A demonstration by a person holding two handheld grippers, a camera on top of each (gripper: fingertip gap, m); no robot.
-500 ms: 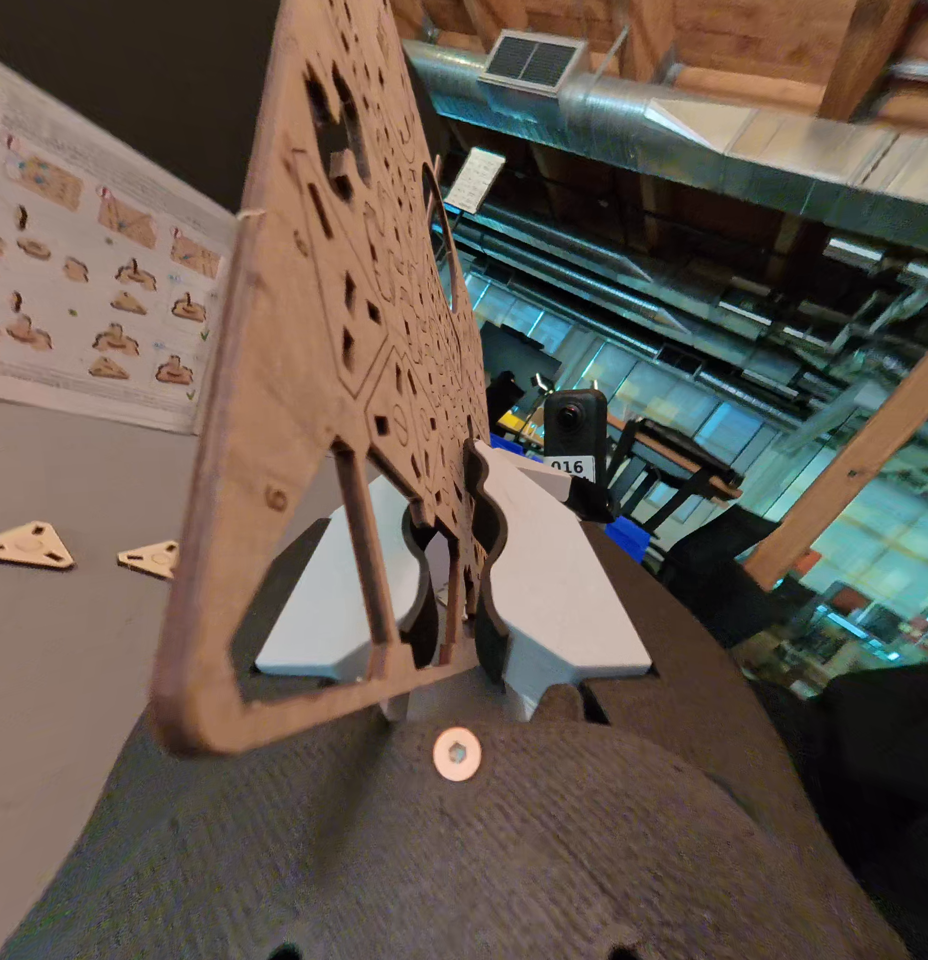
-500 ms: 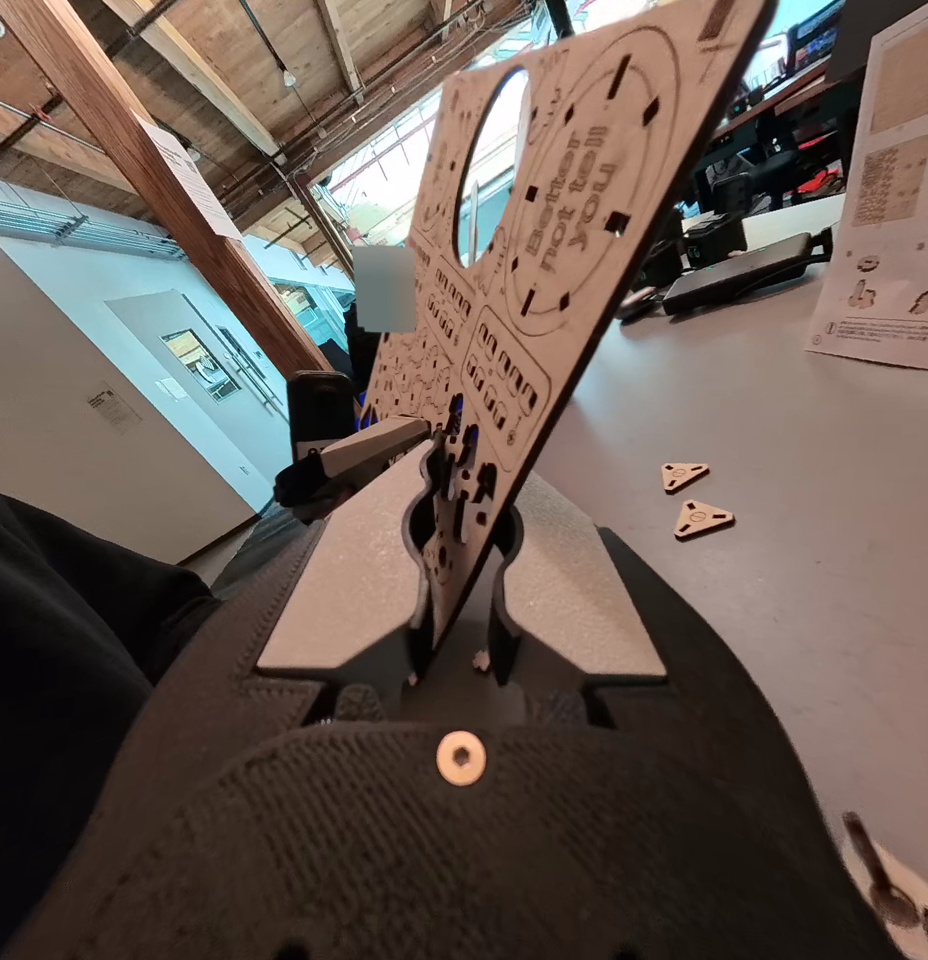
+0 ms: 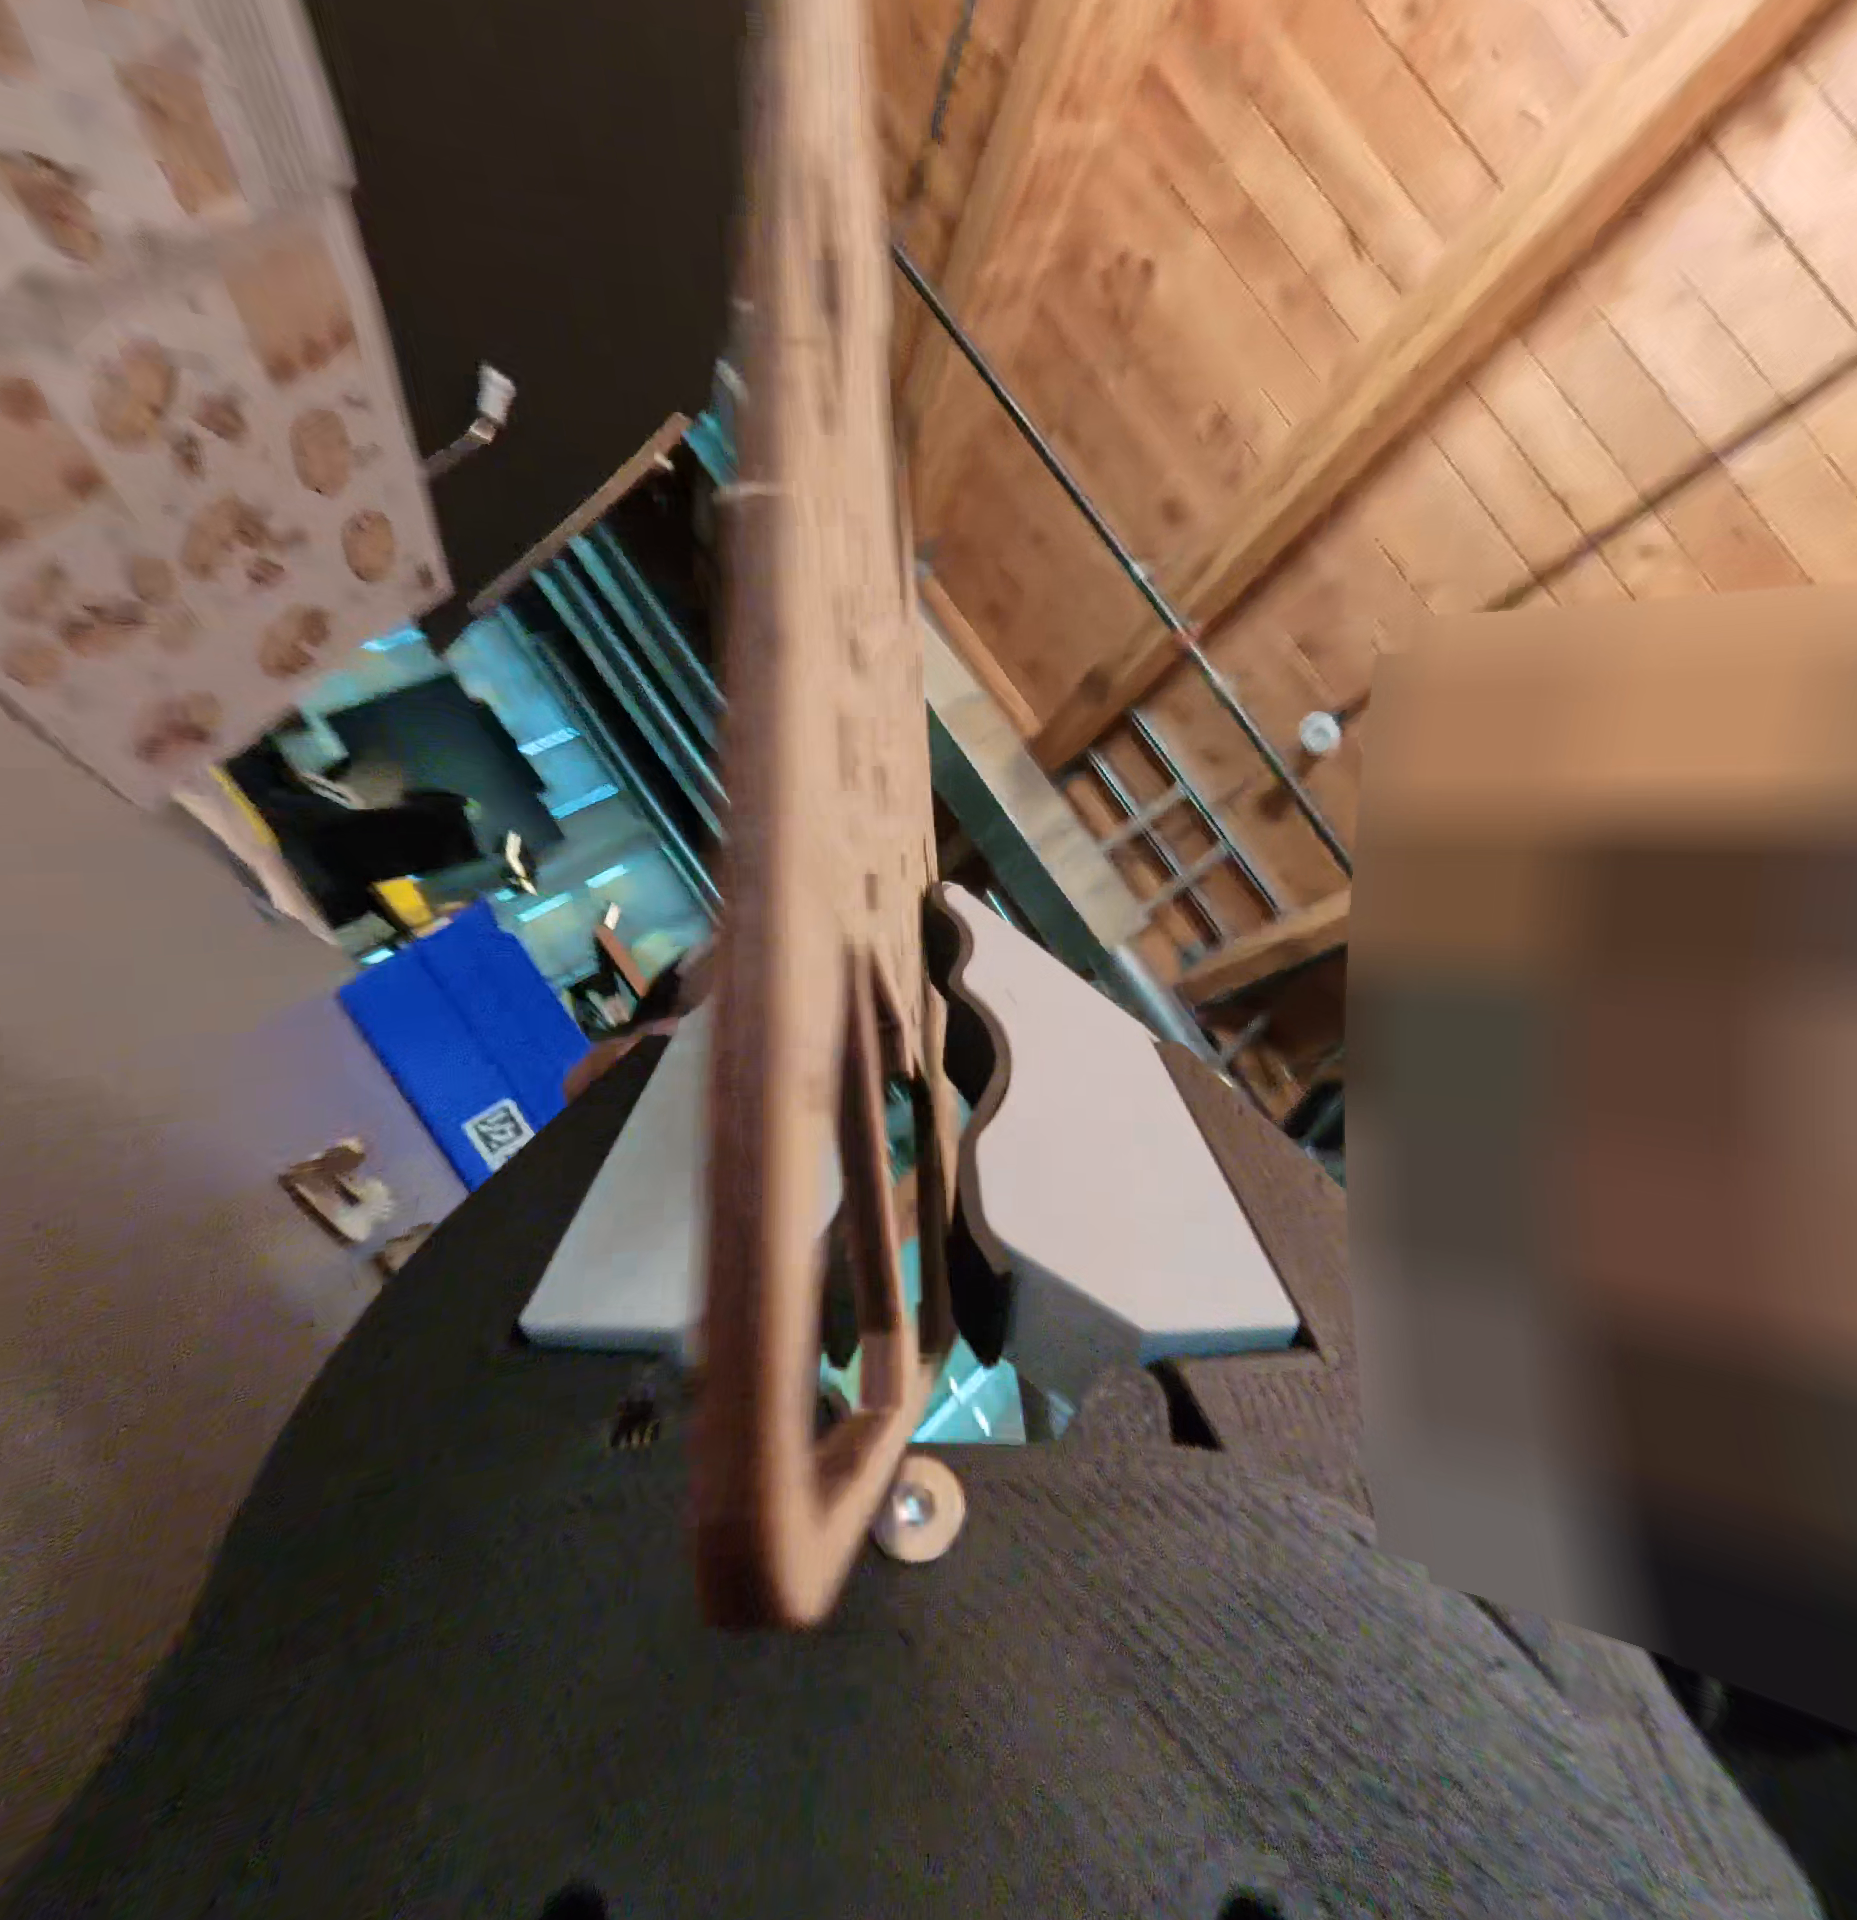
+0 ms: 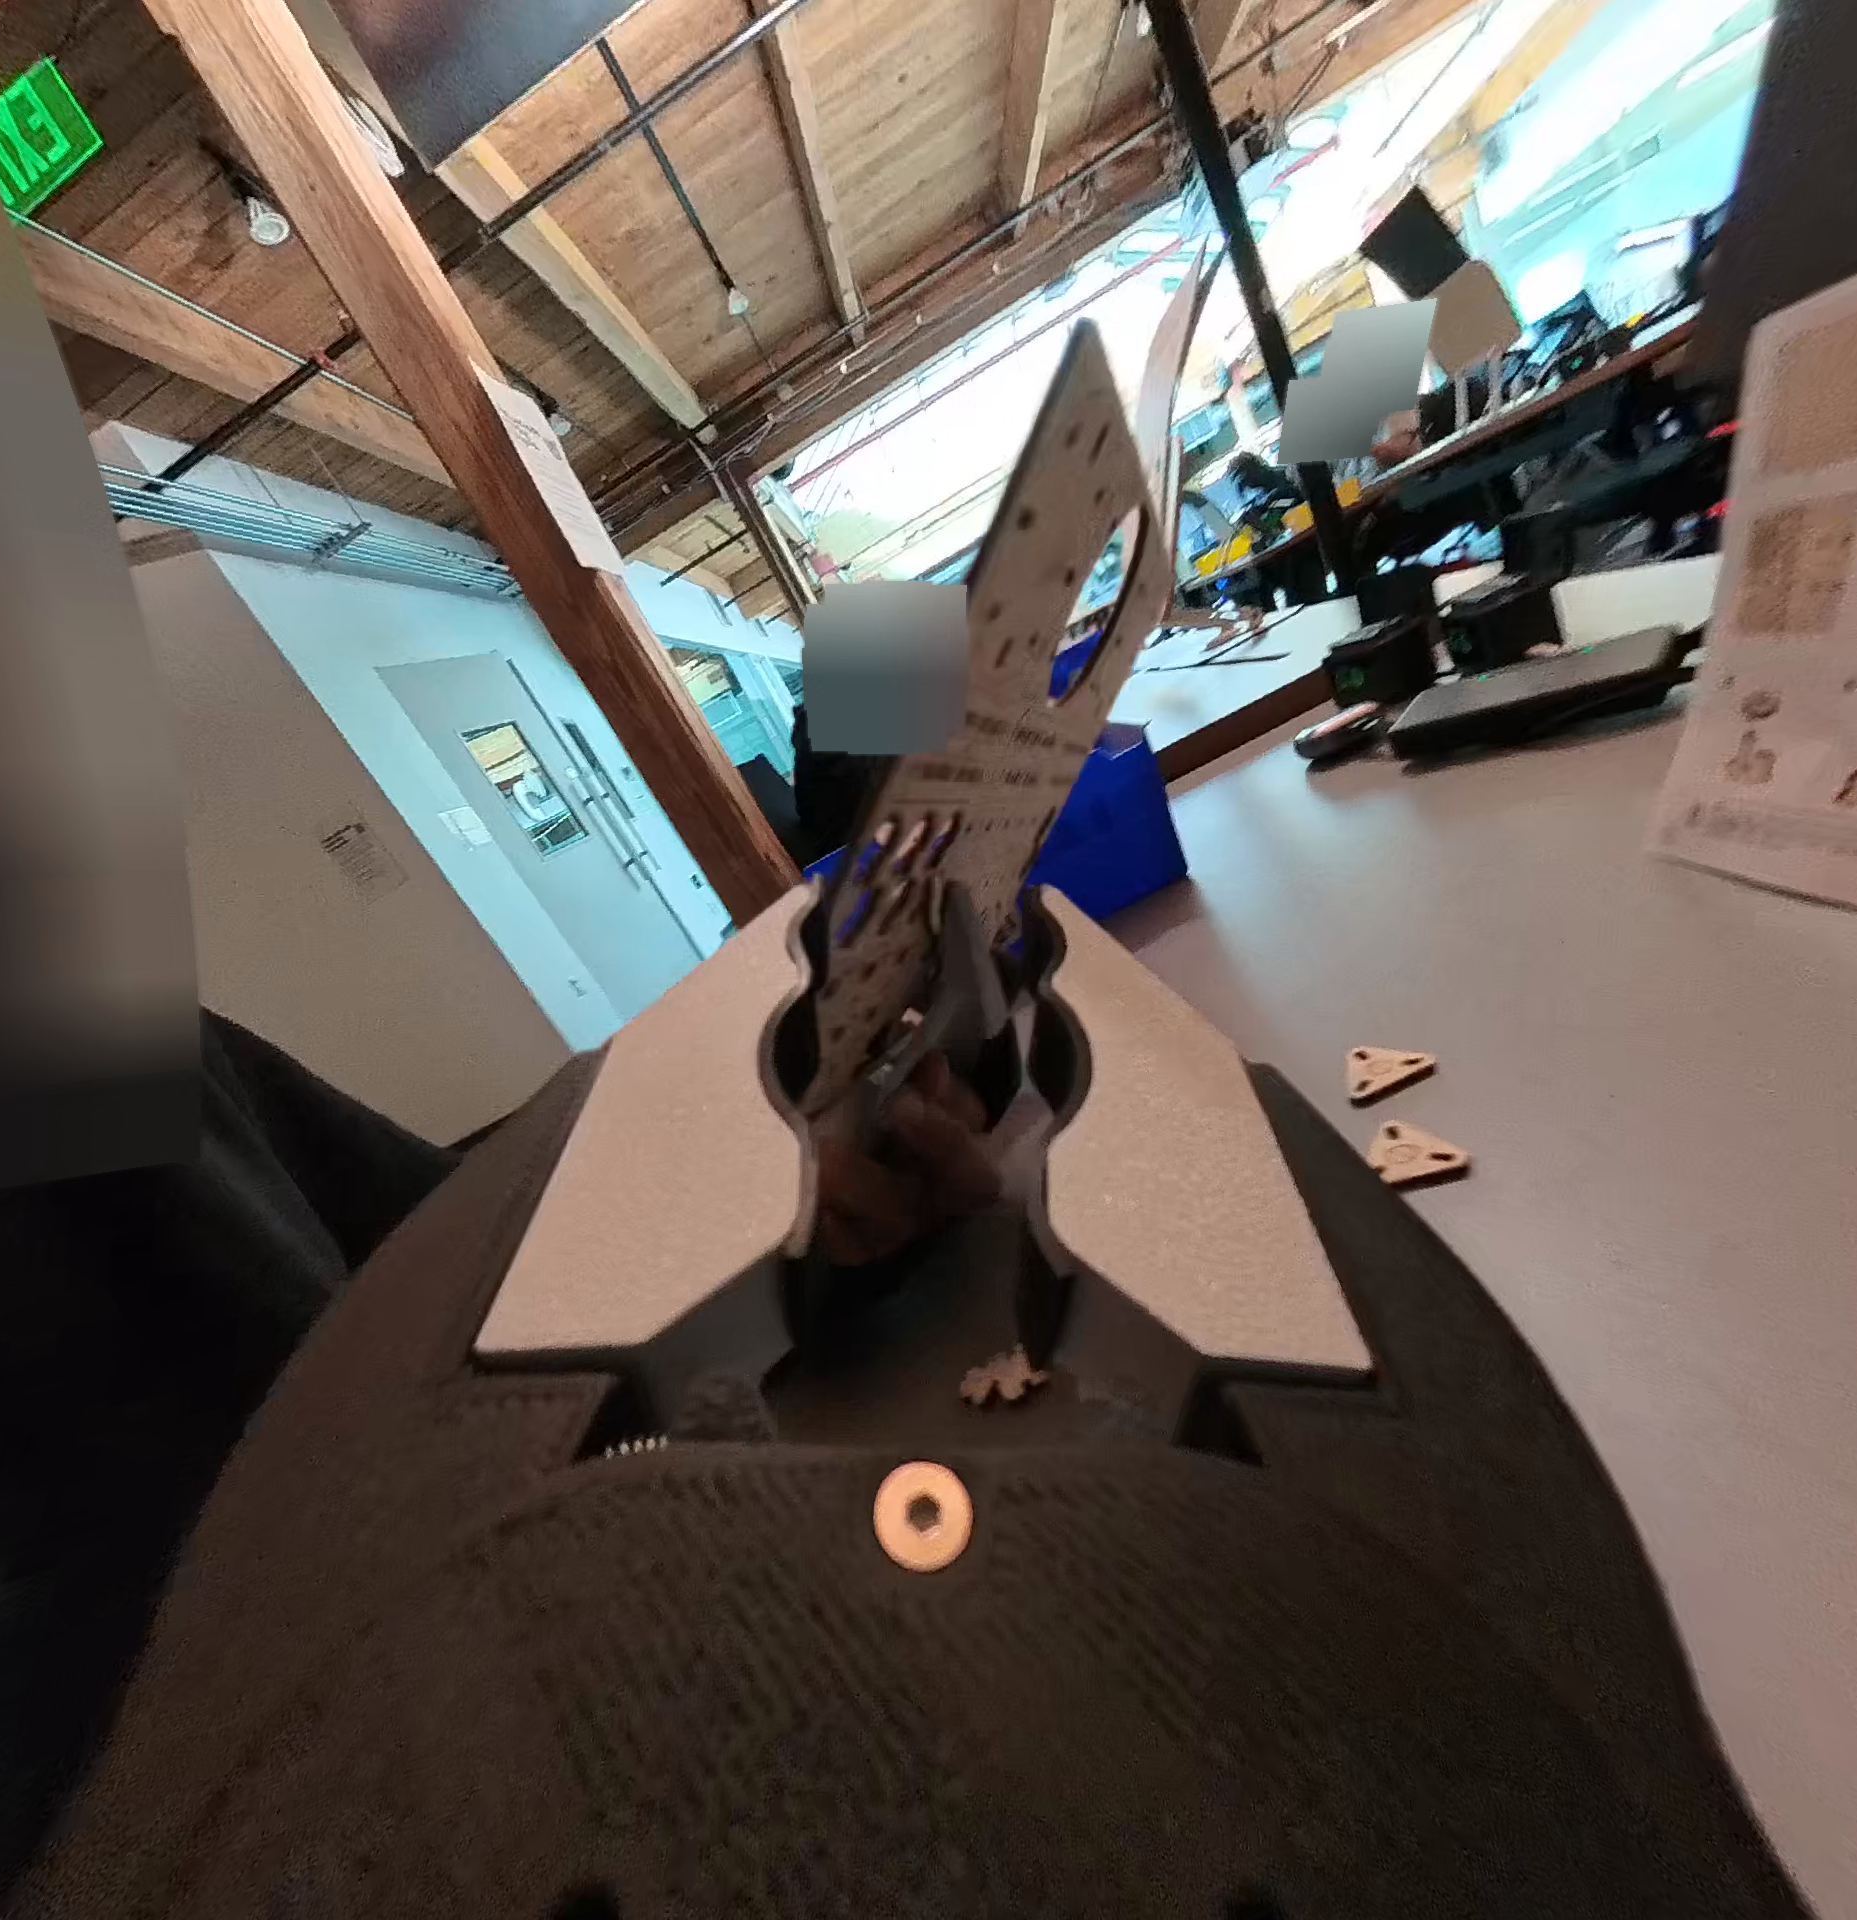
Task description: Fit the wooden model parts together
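A thin laser-cut wooden sheet [image 3: 820,727] with many cut-out shapes stands edge-on in the left wrist view. My left gripper [image 3: 830,956] is shut on its lower part. One finger [image 3: 1069,1122] presses its right face; the other is mostly hidden behind the sheet. In the right wrist view the sheet [image 4: 1049,582] rises tilted beyond my right gripper [image 4: 929,914], whose fingers stand wide apart and do not press on it. The left gripper [image 4: 965,987] and a hand [image 4: 903,1153] show between them.
Two small triangular wooden pieces [image 4: 1391,1070] lie on the grey table [image 4: 1526,987]. A wood scrap [image 4: 1002,1382] sits on the right gripper's body. An instruction sheet [image 4: 1817,623] stands at the right, a blue box [image 4: 1111,821] and dark devices [image 4: 1526,686] behind. The grippers' ends are close to 7 cm from one another.
My right gripper has opened, let go of the wooden sheet and drawn back from it. My left gripper keeps the sheet and has turned it edge-on.
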